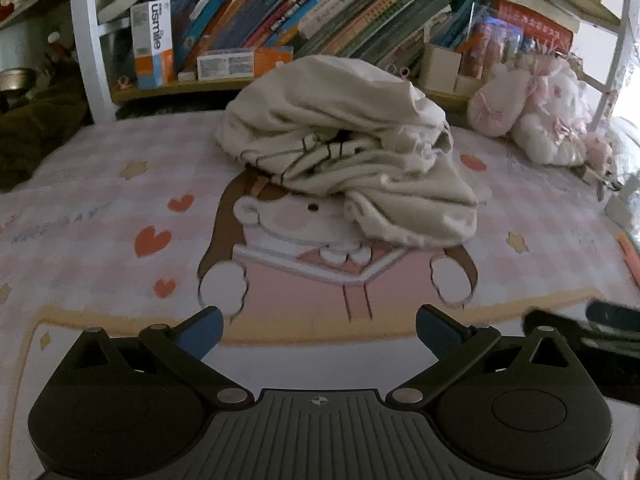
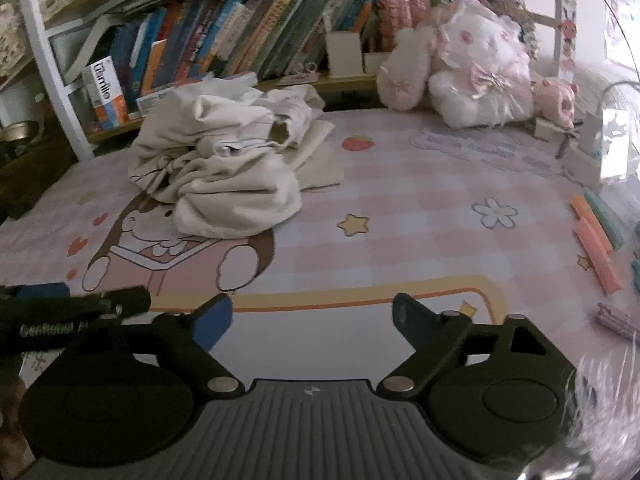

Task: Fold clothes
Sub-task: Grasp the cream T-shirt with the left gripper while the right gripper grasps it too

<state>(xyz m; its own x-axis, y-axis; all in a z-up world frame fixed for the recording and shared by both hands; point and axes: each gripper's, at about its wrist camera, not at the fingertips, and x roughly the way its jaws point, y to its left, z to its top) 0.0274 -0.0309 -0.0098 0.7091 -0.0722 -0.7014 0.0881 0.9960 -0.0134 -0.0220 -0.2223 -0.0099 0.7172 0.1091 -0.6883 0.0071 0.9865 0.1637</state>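
Observation:
A cream garment (image 1: 340, 148) lies in a crumpled heap on the pink checked mat (image 1: 100, 200), toward the far middle of the surface. The right wrist view shows the same garment (image 2: 228, 168) at centre left. My left gripper (image 1: 318, 330) hovers open over the mat's near edge, well short of the heap, with nothing between its blue-padded fingers. My right gripper (image 2: 312, 318) is also open and empty, near the front edge and to the right of the heap. Part of my right gripper (image 1: 580, 332) shows at the right edge of the left wrist view, and my left gripper (image 2: 76, 304) at the left edge of the other.
A bookshelf (image 1: 280, 20) full of leaning books runs along the back. A pink and white plush toy (image 2: 472, 68) sits at the back right. Several coloured markers (image 2: 596, 240) lie on the mat (image 2: 400, 220) at the right edge. A dark bundle (image 1: 28, 140) lies at the far left.

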